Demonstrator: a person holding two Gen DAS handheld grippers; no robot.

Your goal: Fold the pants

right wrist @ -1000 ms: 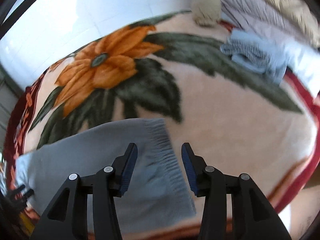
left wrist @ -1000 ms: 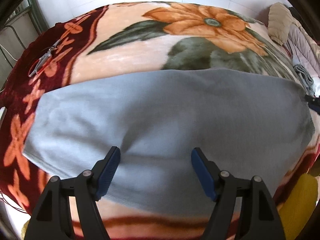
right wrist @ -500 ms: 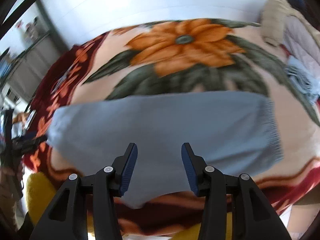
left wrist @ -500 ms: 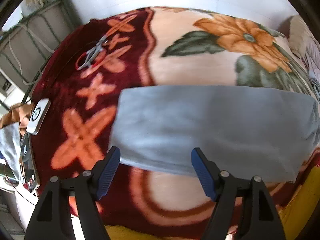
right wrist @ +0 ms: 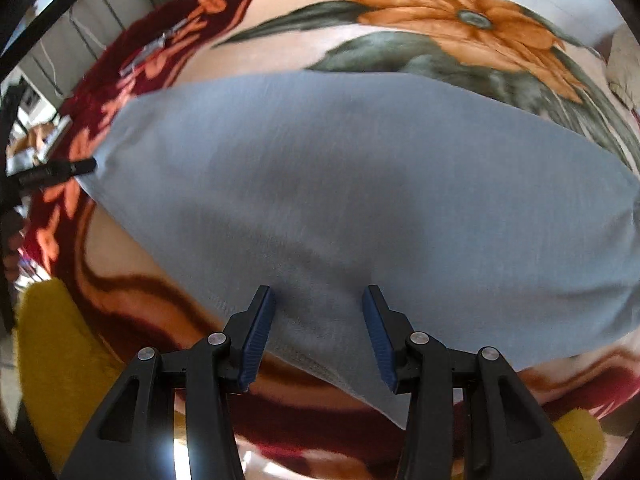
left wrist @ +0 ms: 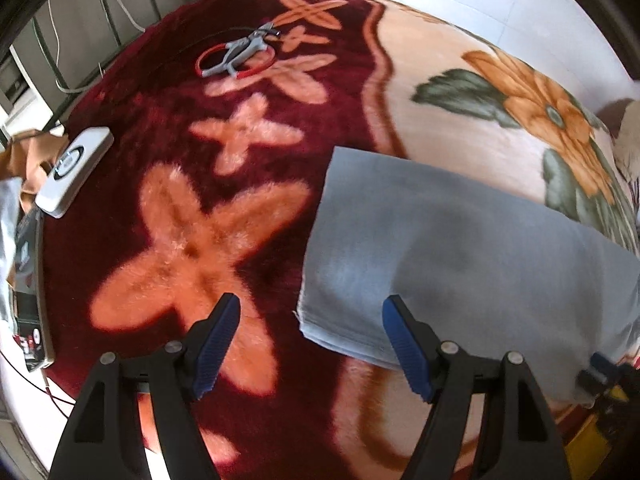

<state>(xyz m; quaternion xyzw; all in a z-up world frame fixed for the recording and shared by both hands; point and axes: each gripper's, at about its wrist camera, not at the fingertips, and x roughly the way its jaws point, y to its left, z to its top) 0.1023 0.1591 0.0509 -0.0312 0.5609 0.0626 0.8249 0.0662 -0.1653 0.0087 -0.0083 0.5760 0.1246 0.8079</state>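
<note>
The grey-blue pants [left wrist: 460, 264] lie flat in a long folded strip on the flowered blanket [left wrist: 192, 240]. In the left wrist view my left gripper [left wrist: 310, 344] is open and empty, its jaws straddling the pants' near left corner from above. In the right wrist view the pants [right wrist: 340, 192] fill the middle. My right gripper [right wrist: 318, 336] is open and empty, over the pants' near edge. The left gripper's tip [right wrist: 76, 168] shows at the pants' left end.
Grey scissors with a red cord [left wrist: 240, 56] lie on the blanket's far dark-red part. A white device [left wrist: 74, 172] sits at the blanket's left edge. A yellow cushion [right wrist: 56, 344] is below the bed's near edge. Folded clothes are at the far right.
My left gripper has swung left to the pants' left end. My right gripper has moved left from the elastic waistband end to the middle of the pants and come closer.
</note>
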